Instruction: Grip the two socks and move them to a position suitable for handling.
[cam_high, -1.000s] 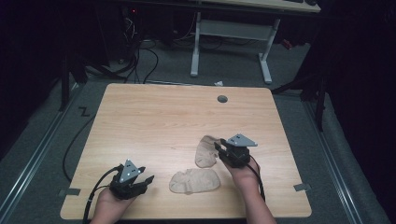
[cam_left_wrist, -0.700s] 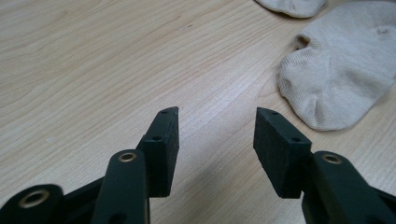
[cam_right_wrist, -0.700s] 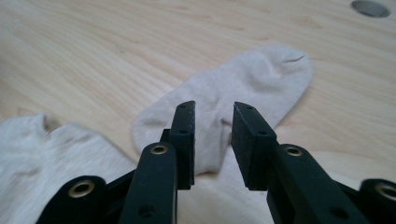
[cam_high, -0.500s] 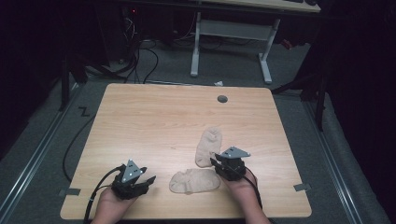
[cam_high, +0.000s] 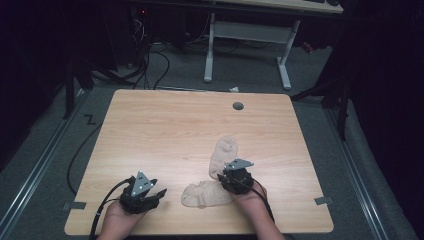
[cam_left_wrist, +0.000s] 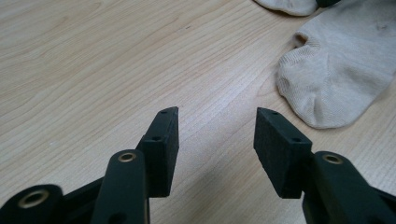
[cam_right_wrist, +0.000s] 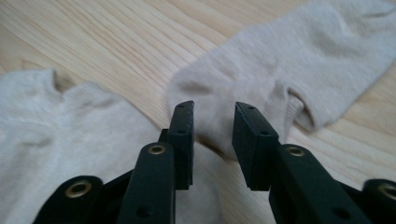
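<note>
While both hands sat near the front edge of the wooden table (cam_high: 165, 125), the left gripper (cam_high: 150, 196) was parked low with its jaws spread wide over bare wood, nothing between them. Over on the right, the right gripper (cam_high: 226, 176) hovered just above where the two beige socks met, jaws a bit apart and gripping nothing. One sock (cam_high: 206, 194) lay flat near the front, the other sock (cam_high: 223, 154) angled away behind it.
</note>
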